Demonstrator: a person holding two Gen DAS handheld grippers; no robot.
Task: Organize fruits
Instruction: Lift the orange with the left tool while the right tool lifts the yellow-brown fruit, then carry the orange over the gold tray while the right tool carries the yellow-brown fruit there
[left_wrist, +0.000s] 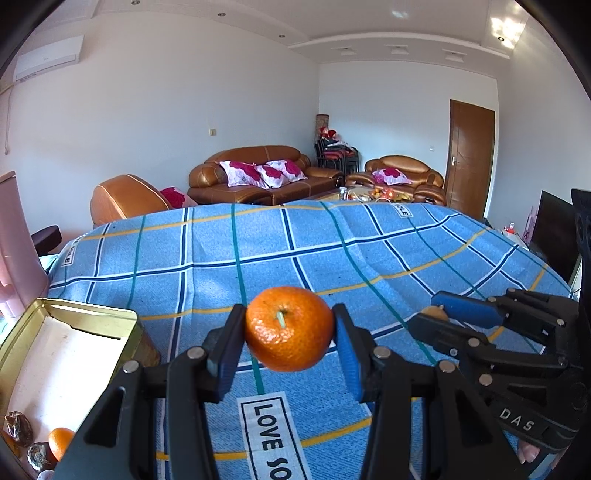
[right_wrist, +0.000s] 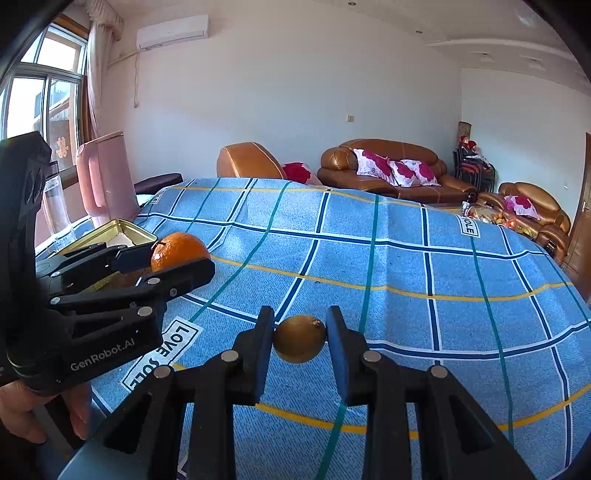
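My left gripper (left_wrist: 290, 328) is shut on an orange mandarin (left_wrist: 289, 328), held above the blue checked cloth with its green stem facing the camera. The right wrist view shows this gripper (right_wrist: 173, 256) and the mandarin (right_wrist: 179, 251) at the left. My right gripper (right_wrist: 300, 338) is shut on a small brown round fruit (right_wrist: 300, 338), also lifted off the cloth. In the left wrist view the right gripper (left_wrist: 437, 312) sits at the right, with a bit of the brown fruit (left_wrist: 436, 313) showing between its pads. An open gold tin (left_wrist: 66, 354) stands at the left.
The blue checked tablecloth (left_wrist: 295, 251) covers the table. Another mandarin (left_wrist: 59, 441) and dark wrapped pieces (left_wrist: 18, 424) lie in the tin's near corner. A pink jug (right_wrist: 107, 177) stands behind the tin (right_wrist: 114, 230). Brown sofas (left_wrist: 258, 173) lie beyond the table. A hand (right_wrist: 22, 413) grips the left gripper.
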